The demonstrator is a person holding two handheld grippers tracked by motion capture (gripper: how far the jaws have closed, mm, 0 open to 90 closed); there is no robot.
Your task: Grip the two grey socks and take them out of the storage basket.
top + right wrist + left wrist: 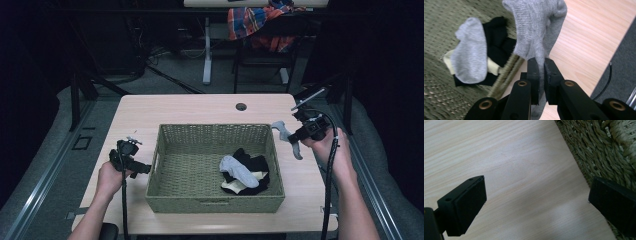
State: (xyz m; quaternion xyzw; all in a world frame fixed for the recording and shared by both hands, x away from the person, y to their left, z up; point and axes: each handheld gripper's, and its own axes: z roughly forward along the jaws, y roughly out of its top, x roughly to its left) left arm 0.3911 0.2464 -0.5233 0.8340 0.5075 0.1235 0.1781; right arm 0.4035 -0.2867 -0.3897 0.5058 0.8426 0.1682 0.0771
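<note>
A woven green basket (172,172) stands in the middle of the table. Inside it at the right lie a light grey sock (239,169), black socks (256,165) and a cream one (231,187). My right gripper (296,136) is just past the basket's right rim, shut on a grey sock (536,30) that hangs above the table; its jaws pinch the fabric (541,65). My left gripper (536,197) is open over bare wood beside the basket's left wall (599,152), nothing between its fingers (466,202). In the high view the left gripper (131,159) sits left of the basket.
The wooden table (200,107) has a round cable hole (241,106) at the back. Beyond it stand a chair with a plaid shirt (255,22) and another table's leg (207,50). Grey floor (621,62) lies past the table's right edge.
</note>
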